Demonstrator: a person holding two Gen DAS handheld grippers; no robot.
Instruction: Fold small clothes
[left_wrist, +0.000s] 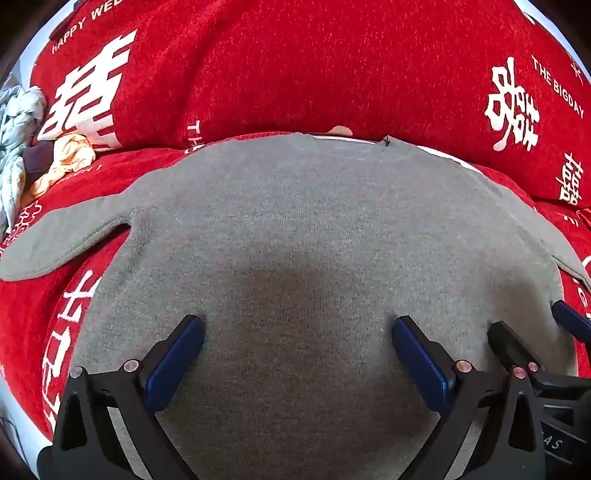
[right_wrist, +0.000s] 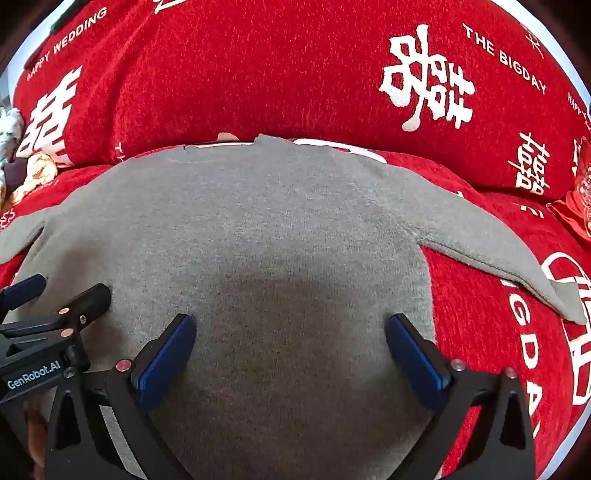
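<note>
A home: red wedding-print sofa cover (left_wrist: 295, 74) (cushioned), crumpled clothes (left_wrist: 22, 147) heaped aside.

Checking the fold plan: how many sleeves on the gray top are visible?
2. The left sleeve lies spread out to the left on the red cover; the right sleeve stretches right. Both lie flat on the gray top, unfolded.

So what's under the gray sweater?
The gray sweater lies flat on a red blanket with white writing. Whatever sits directly beneath its middle is covered.
</note>
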